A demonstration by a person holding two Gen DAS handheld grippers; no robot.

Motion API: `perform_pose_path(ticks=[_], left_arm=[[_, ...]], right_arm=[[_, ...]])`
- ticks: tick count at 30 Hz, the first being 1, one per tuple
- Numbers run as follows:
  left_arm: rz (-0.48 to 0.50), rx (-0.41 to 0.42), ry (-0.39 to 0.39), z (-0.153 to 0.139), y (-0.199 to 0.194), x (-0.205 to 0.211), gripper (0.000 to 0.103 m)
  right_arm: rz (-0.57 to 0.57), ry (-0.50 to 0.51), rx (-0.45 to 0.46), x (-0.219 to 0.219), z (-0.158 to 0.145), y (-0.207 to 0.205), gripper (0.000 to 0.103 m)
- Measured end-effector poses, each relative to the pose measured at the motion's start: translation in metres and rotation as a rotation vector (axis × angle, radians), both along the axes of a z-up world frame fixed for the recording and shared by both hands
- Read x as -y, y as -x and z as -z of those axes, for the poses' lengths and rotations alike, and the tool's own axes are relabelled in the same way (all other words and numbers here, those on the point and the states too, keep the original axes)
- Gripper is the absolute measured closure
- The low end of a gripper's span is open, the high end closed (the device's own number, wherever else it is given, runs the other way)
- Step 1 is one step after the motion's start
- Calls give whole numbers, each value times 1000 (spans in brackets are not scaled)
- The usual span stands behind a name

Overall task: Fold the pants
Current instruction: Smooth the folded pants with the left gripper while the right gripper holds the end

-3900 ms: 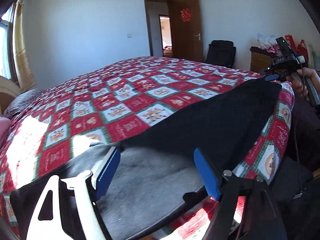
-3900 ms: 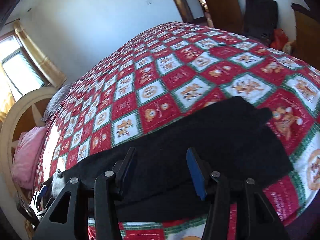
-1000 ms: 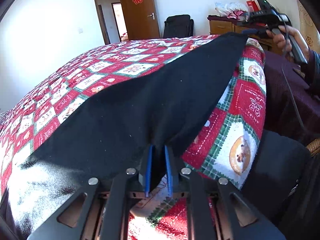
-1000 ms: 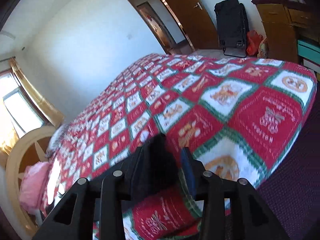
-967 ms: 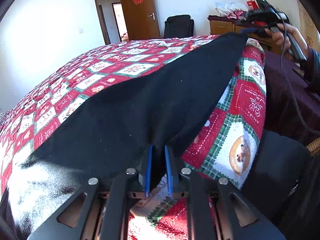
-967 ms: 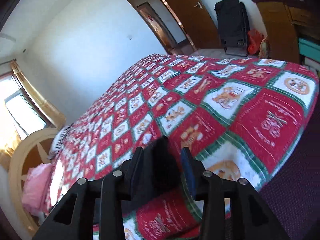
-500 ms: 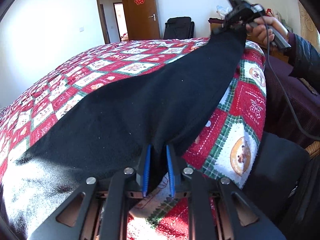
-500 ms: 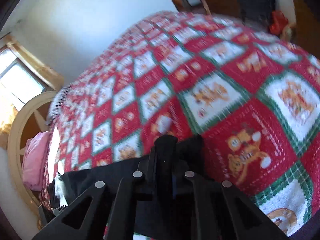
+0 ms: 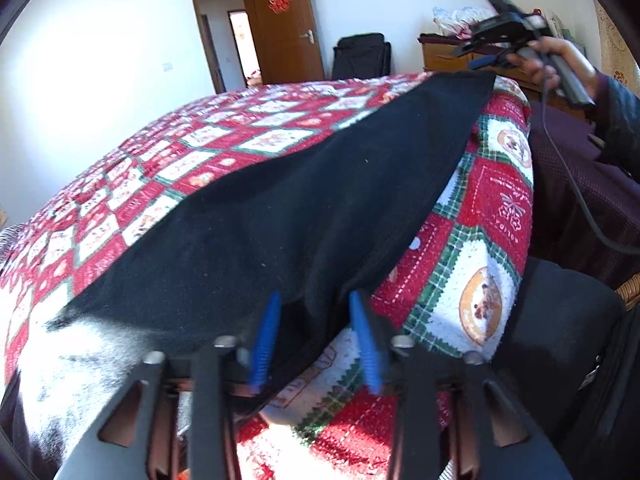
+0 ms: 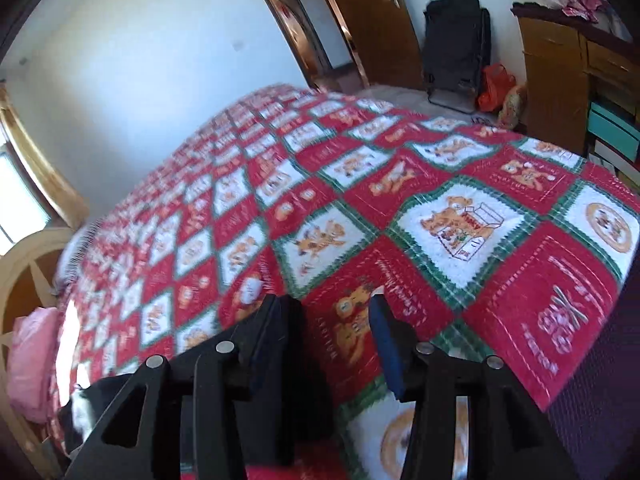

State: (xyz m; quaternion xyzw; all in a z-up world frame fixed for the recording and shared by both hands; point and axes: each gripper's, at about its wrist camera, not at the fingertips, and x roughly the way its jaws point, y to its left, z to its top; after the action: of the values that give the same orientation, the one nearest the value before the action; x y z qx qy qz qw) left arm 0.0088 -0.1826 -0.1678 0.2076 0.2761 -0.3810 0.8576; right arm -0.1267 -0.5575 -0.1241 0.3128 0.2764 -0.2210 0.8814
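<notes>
The black pants (image 9: 280, 216) are laid lengthwise along the near edge of the bed's quilt (image 9: 496, 216), waist end at near left, cuffs at far right. The left tool (image 9: 316, 332) is being opened; cloth sits betw. its jaws but isn't pressed. The right tool (image 10: 336, 344) is being opened too, w/ nothing gripped, quilt seen thru the gap. Judged: a lengthwise fold is just laid and let go; next a re-grip is needed for a cross fold. Quilt lettering is seen but can't be read for sure.
</notes>
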Motion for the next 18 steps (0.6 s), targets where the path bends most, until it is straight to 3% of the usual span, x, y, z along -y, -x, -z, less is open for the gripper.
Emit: perform_pose_path(ticks=[3, 6, 8, 9, 14, 18], left_arm=[[-23, 6, 35, -3, 0, -4, 45], [-45, 7, 32, -3, -4, -5, 43], [-69, -6, 28, -1, -10, -8, 35], [-74, -21, 25, 1, -12, -8, 35], [-103, -13, 30, 1, -13, -14, 34], [-131, -7, 60, -2, -15, -19, 27]], right_arm=[[-144, 27, 63, -31, -7, 3, 55], [-272, 21, 25, -44, 0, -2, 55], [-213, 48, -98, -40, 19, -8, 55], [-167, 59, -117, -34, 26, -6, 55], [-90, -40, -27, -8, 31, 9, 55], [-77, 39, 39, -21, 9, 19, 55]])
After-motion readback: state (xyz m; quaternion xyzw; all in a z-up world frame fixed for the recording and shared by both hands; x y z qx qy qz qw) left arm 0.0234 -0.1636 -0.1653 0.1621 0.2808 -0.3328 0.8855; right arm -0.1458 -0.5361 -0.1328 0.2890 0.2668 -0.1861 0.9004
